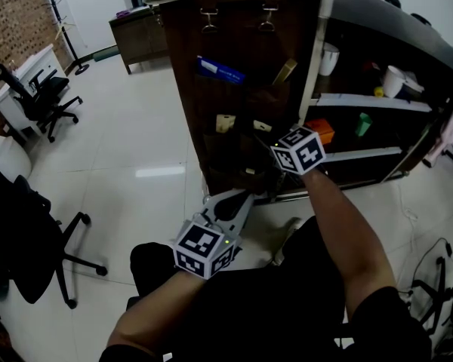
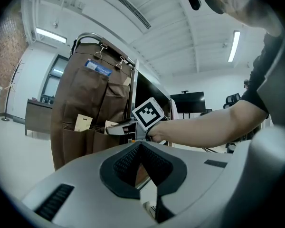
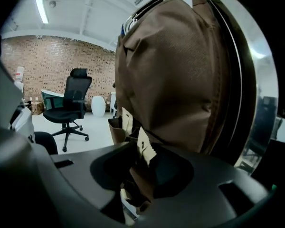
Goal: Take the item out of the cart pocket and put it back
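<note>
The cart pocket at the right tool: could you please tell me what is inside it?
A beige packet pokes out, between the jaws of the right tool; the brown fabric hides the rest.

Before me: cart [image 1: 377, 21] on white floor [image 1: 136, 149]. Clipped over its end, brown pocket panel [image 1: 234, 44]; pale packets [image 1: 225, 123], blue card [image 1: 220, 70] in pockets. Its shelves [image 1: 362, 102] carry cups [image 1: 394, 80].

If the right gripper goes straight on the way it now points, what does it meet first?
Most likely the pale packet in the cart's brown pocket, right between its jaws; depth is unclear.
</note>
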Available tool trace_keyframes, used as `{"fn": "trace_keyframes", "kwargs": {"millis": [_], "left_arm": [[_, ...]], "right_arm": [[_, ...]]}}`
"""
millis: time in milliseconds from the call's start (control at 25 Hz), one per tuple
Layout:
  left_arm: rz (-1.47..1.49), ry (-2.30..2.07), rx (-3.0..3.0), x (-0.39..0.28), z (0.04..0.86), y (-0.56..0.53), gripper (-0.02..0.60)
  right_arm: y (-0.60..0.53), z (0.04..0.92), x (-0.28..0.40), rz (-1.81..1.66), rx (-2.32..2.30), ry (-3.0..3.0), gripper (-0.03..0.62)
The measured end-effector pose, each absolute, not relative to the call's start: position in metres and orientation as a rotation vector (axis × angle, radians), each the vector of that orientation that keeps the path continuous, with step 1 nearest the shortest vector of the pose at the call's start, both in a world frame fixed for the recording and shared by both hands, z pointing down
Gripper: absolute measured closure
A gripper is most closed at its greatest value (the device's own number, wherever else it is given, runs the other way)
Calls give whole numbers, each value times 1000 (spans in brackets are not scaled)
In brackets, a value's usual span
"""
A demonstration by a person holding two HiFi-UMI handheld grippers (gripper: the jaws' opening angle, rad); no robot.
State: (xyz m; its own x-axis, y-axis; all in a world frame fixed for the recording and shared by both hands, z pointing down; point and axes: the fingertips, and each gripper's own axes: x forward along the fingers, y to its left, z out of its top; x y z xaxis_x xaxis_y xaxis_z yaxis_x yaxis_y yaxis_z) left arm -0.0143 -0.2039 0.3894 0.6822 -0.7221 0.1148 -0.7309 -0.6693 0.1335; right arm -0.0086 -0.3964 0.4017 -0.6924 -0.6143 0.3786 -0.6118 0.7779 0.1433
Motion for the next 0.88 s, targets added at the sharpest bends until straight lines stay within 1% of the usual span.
{"fn": "trace_keyframes", "kwargs": {"millis": [80, 200, 520, 880], "left_arm": [[75, -1190, 2724, -15, 389, -204, 581], [75, -1193, 2726, -15, 389, -204, 581], [78, -1198, 2732, -14, 388, -203, 581], [92, -1205, 2739, -14, 388, -202, 581]], "right_arm": [[-396, 402, -9, -15, 937, -2562, 510], [-394, 396, -9, -6, 947, -2585, 525], [-381, 363, -4, -14, 992, -2642, 530], [-352, 293, 12, -91, 1044, -2735, 531]]}}
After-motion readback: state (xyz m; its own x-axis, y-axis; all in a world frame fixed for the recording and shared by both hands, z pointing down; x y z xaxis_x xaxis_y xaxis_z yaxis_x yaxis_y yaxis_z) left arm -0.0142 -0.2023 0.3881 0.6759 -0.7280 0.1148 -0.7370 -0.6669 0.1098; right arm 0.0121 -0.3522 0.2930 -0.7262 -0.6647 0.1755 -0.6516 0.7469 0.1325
